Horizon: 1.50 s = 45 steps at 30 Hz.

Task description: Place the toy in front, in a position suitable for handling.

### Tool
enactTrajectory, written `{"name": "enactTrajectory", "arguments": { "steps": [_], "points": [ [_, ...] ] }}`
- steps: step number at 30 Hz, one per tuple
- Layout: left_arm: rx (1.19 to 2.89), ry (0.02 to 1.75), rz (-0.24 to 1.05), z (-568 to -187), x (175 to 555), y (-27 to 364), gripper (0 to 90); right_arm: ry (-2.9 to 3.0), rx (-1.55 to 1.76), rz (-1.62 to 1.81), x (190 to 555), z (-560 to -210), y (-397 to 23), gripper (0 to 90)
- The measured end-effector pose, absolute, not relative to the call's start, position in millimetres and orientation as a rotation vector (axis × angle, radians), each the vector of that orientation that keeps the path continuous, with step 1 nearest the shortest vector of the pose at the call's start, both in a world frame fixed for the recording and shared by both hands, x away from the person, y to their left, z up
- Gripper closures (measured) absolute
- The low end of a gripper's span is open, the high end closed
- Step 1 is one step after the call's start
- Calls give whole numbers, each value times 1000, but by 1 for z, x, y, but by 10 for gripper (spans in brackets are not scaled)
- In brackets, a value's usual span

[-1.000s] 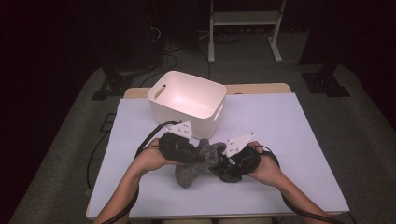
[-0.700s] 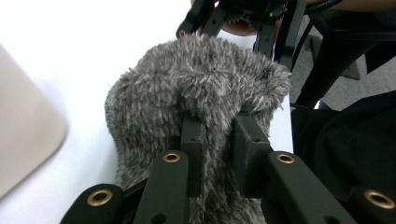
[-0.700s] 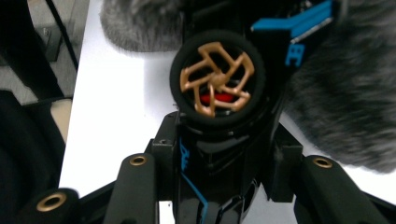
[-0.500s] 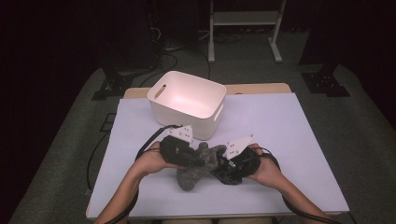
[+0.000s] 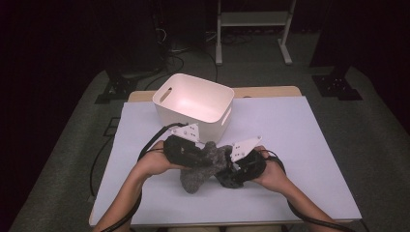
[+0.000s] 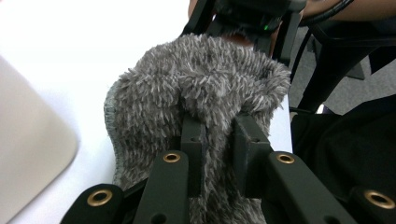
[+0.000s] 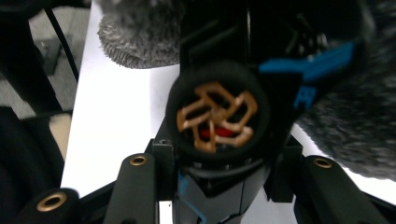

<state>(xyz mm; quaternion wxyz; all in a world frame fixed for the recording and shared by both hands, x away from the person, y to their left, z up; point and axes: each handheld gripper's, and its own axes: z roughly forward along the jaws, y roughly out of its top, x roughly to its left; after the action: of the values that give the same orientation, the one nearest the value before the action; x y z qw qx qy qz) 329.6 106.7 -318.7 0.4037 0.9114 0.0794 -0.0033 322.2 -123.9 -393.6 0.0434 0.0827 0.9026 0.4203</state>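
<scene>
From above, both hands meet over the front middle of the white table (image 5: pixel 300 145). The left gripper (image 5: pixel 200 157) points toward the middle with a grey fluffy cloth (image 5: pixel 203 169) bunched at its tip. The right gripper (image 5: pixel 232 171) comes in from the other side, its nose against a dark object (image 5: pixel 227 178) that lies right beside the cloth. Behind them, close by, stands the white tub (image 5: pixel 193 104), mouth up.

Over to the left gripper view: the cloth (image 6: pixel 201 93) sits squarely between the two black jaws, a fold of the pile pinched tight where they meet, so the left gripper (image 6: pixel 219 133) is clamped on the cloth. The rest of the cloth mounds up ahead of the jaws and spills down between the arms. The tub's pale wall (image 6: pixel 32 149) shows at the left edge, with the other gripper just beyond the cloth at the top.

Now the right gripper view: a black gadget with a round opening and copper-coloured webbing inside (image 7: pixel 217 116) sits between the jaws of the right gripper (image 7: pixel 224 158), which stand partly apart around its body and appear to hold it. Blue trim runs along its side. The grey cloth (image 7: pixel 140 32) lies behind it at the top and off to the right, on the table.
</scene>
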Motion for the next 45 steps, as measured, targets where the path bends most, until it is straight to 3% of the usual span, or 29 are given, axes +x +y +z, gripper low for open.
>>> {"name": "enactTrajectory", "arguments": {
  "steps": [9,27,37,45],
  "points": [
    [2303,174,-30,-325,326,100,764,2830,228,1204,319,-394,-125,512],
    [2319,212,-71,-345,332,100,767,2790,287,1212,315,-394,-148,555],
    [2318,124,-28,-313,327,81,772,2795,273,1197,315,-393,-141,555],
    [2347,96,-3,-311,328,67,774,2780,275,1209,313,-394,-143,555]
  ]
}}
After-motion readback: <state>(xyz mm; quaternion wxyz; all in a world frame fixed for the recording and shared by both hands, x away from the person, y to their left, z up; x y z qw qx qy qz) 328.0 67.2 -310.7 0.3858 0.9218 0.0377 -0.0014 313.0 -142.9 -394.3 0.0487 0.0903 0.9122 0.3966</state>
